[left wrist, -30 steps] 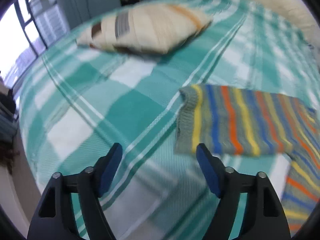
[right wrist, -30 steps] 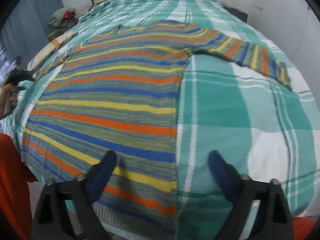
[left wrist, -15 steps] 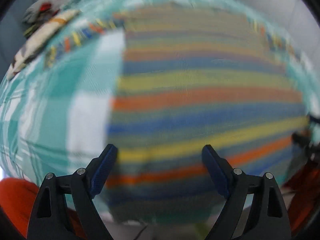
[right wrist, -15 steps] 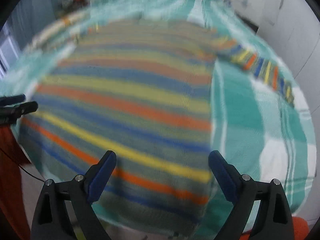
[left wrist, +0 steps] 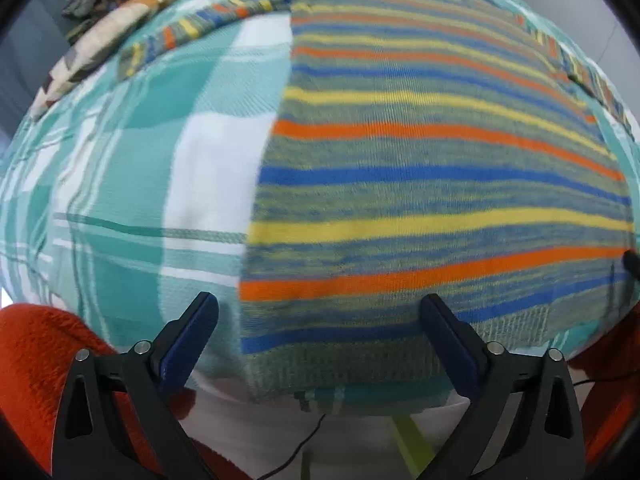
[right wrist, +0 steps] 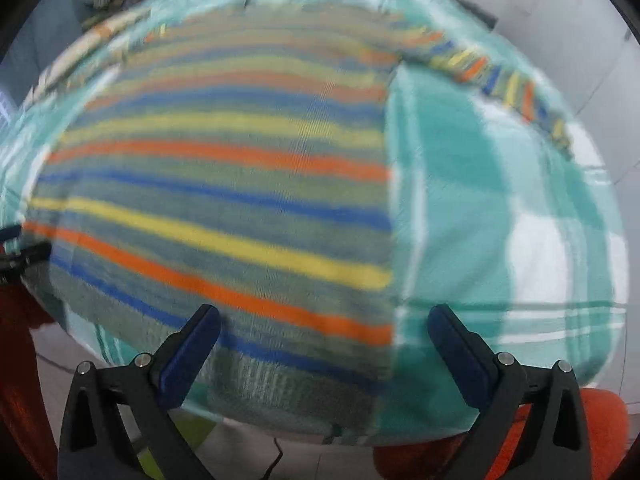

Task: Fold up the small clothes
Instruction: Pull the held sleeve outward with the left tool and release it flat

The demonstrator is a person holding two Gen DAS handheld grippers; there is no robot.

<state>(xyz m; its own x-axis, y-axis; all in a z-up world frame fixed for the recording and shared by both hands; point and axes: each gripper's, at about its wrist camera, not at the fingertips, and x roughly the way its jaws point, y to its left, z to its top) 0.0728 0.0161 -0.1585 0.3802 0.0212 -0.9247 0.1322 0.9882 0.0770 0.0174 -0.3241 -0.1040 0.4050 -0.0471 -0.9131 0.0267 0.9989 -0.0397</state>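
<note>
Striped sweater (left wrist: pixel 420 184) is laid flat on the checked bed (left wrist: pixel 132 184), hem at lower frame, sleeves spread for folding. Left claw (left wrist: pixel 320 344) and right claw (right wrist: pixel 324 348) are opening, nothing gripped, each poised over a hem corner, likely for pickup.

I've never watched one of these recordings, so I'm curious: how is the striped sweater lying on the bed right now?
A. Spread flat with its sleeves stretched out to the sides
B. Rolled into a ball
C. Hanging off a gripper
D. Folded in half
A: the striped sweater lies flat on the checked bedspread, one sleeve reaching out to one side and the other sleeve to the other.
</note>
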